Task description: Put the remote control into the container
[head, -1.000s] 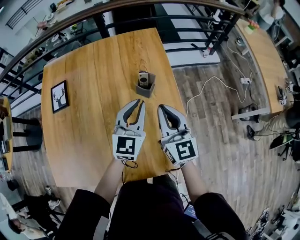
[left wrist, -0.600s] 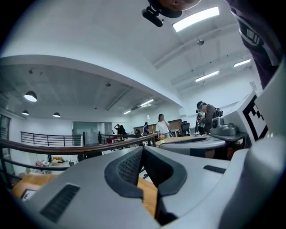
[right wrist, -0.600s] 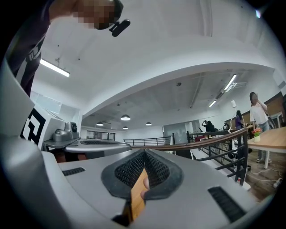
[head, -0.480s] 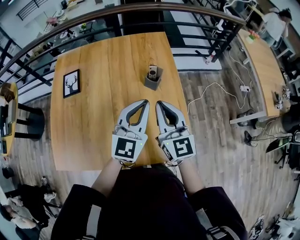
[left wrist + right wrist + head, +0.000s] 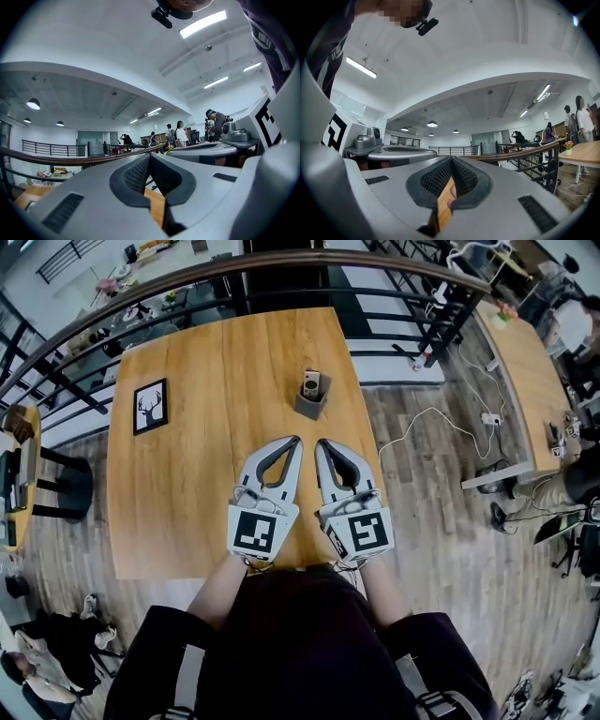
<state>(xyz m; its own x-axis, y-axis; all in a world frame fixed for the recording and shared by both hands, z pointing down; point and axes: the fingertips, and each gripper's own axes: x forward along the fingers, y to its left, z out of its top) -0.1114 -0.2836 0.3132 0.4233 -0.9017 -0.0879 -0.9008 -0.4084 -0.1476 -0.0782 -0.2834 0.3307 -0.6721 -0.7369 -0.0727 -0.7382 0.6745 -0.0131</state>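
Note:
A dark remote control [image 5: 311, 383] stands upright inside the small grey container [image 5: 312, 405] on the wooden table [image 5: 206, 381], right of the table's middle. Both grippers rest side by side near the table's front edge, well short of the container. The left gripper [image 5: 294, 441] is shut with nothing between its jaws, and its own view [image 5: 150, 156] shows the tips meeting. My right gripper [image 5: 320, 442] is also shut and holds nothing [image 5: 451, 158]. Both gripper views tilt upward toward the ceiling, so neither shows the container.
A black-framed deer picture [image 5: 150, 406] lies at the table's left side. A curved railing [image 5: 234, 268] runs behind the table. A white cable [image 5: 422, 413] trails over the floor on the right, beside another table [image 5: 530, 362]. People stand in the background.
The left gripper's jaws went from slightly apart to fully shut. Both grippers kept their place near the front edge; the head view shifted a little.

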